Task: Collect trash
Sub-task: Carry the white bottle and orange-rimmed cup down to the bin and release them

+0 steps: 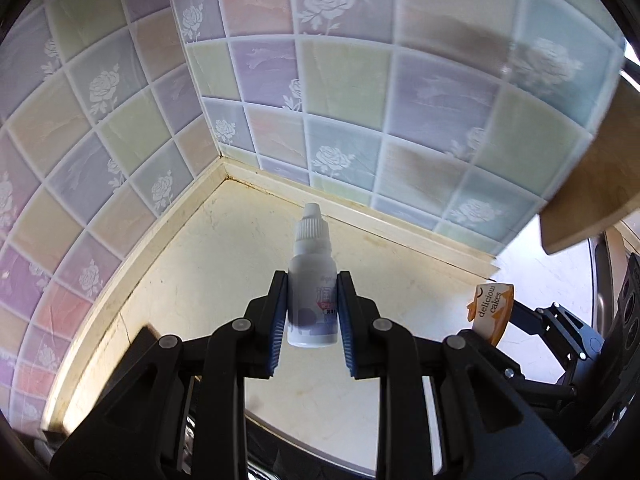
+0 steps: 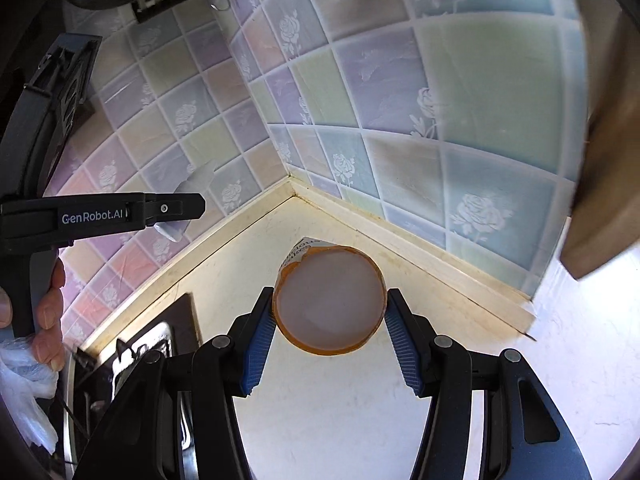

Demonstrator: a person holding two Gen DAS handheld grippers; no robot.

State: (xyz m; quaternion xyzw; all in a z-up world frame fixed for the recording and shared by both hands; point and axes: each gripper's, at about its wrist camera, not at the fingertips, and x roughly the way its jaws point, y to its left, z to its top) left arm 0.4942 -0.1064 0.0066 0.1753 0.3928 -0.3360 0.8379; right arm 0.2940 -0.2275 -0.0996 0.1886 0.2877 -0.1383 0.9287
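Bottle (image 1: 312, 304) is sitting clamped in the left hand-held gripper (image 1: 313, 312), tilted down over the tabletop (image 1: 224, 264); the right hand-held gripper (image 2: 330, 332), likewise tilted, is gripping a cup (image 2: 330, 304).

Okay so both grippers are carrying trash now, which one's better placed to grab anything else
Neither. The left gripper is clamped on the dropper bottle, and the right gripper on the orange cake cup. Either must drop its load first.

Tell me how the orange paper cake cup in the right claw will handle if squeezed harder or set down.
The orange paper cake cup looks thin-walled, so it would probably crumple under a firmer squeeze from the right claw. Its torn rim suggests it tears easily. It seems empty, so it is likely very light. Being round, it may roll if laid on its side on the cream countertop.
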